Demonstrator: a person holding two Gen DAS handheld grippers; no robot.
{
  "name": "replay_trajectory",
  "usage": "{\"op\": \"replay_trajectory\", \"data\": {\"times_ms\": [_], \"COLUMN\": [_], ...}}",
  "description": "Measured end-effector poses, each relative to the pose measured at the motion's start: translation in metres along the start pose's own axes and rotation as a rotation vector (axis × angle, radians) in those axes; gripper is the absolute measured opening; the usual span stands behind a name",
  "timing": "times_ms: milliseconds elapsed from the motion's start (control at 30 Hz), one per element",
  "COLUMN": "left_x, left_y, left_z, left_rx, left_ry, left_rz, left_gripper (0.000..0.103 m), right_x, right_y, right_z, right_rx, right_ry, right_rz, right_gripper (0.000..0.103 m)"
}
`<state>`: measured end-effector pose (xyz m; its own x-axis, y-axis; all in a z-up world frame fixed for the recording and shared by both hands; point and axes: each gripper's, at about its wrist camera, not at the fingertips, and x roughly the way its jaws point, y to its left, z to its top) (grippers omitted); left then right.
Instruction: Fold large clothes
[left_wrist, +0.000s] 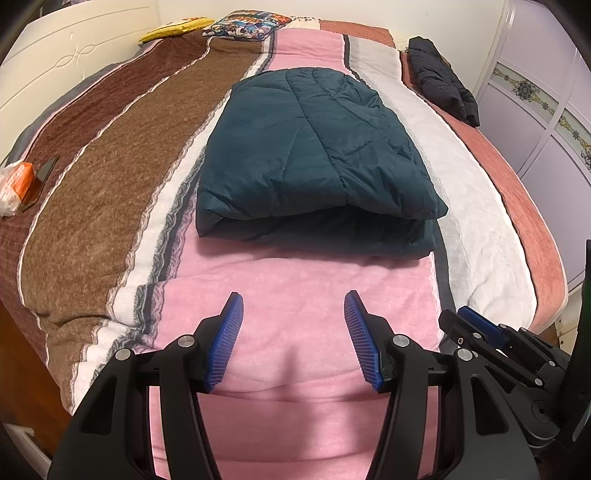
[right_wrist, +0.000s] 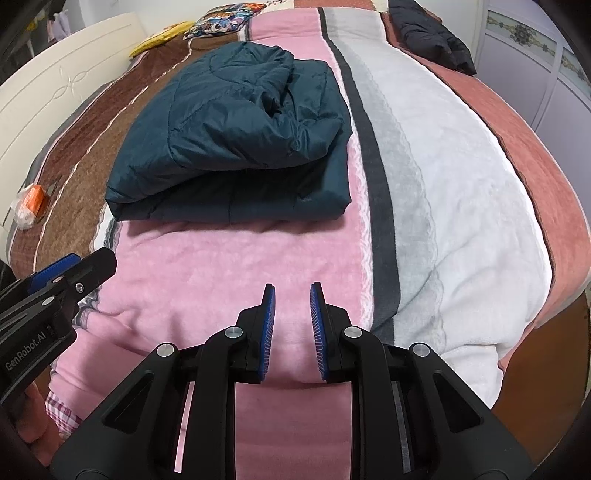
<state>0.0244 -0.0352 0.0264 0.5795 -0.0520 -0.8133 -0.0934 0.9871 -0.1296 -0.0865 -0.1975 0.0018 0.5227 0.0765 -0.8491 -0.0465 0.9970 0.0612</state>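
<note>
A dark teal quilted puffer jacket (left_wrist: 314, 147), already folded into a thick bundle, is seen lying in the middle of the frame on the pink stripe of a striped fleece blanket (left_wrist: 110, 184) that covers the bed. Its long axis runs from the lower part of the picture toward the upper part, along the stripes. The folded edge is turned toward the cameras, and the rounded end points to the top of the frame.

The jacket is judged to be light, soft and springy, with a smooth shell that may be slippery; the padded layers will probably puff open if they are not pressed down. A hold is best taken at the two near corners of the folded edge, through all layers together.

The left claw (left_wrist: 293, 306) is held released, with its blue ribbed pads wide apart and nothing between them. The right claw (right_wrist: 291, 295) is also released, its pads closer to each other but empty. Both hover over bare pink blanket, near the jacket but apart from it.

A second, black padded garment (left_wrist: 441, 79) is seen at the upper right.
</note>
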Motion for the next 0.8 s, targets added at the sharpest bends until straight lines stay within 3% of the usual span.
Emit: {"op": "replay_trajectory", "data": {"times_ms": [800], "left_x": [0.0014], "left_y": [0.0017], "left_z": [0.0015], "left_rx": [-0.002], "left_ry": [0.003], "left_rz": [0.004], "left_gripper": [0.055], "right_x": [0.0017], "right_y": [-0.0014], "right_z": [0.0033], "right_rx": [-0.012], "right_ry": [0.007], "right_rz": [-0.011], "right_gripper": [0.02]}}
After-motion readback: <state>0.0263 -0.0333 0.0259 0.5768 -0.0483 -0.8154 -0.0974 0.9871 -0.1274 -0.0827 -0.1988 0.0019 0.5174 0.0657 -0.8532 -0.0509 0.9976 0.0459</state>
